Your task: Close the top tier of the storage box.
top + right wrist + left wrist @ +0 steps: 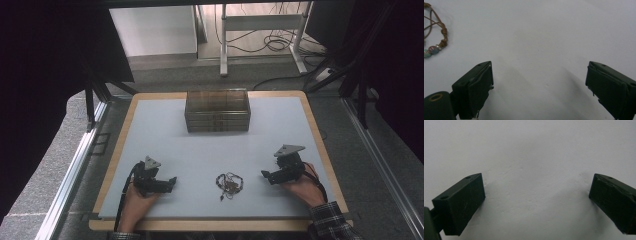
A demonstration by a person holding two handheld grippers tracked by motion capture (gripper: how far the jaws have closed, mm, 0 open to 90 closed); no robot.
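two hands come in from the bottom edge of the high view, each resting on the pale grey bench (215,145) and each wrapped around a black tool. on the left side, the left hand-held gripper (172,183) lies low on the bench surface with its tips pointing toward the middle; a grey three-cornered plate sits on top of it and a dark cable trails back beside the wrist. on the right side, the right hand-held gripper (263,174) points inward the same way, held by a hand whose checked sleeve (330,222) shows at the lower right corner. between the two tools, near the front edge of the bench and apart from both, lies a small tangle of cord jewellery (229,184), brownish with a few small beads. toward the far edge of the bench stands a clear plastic organiser box (217,111), well apart from everything else. beyond the bench are grey floor, cables and the legs of a white frame.

from the left gripper view, the left hand-held gripper (536,195) has its two black jaws standing wide apart, with nothing but bare bench surface between them.

from the right gripper view, the right hand-held gripper (539,80) also stands open, its jaws spread wide over bare bench. the cord jewellery (435,37) shows at the upper left edge, a tan knotted cord with blue-green beads, off to the side and not between the jaws.
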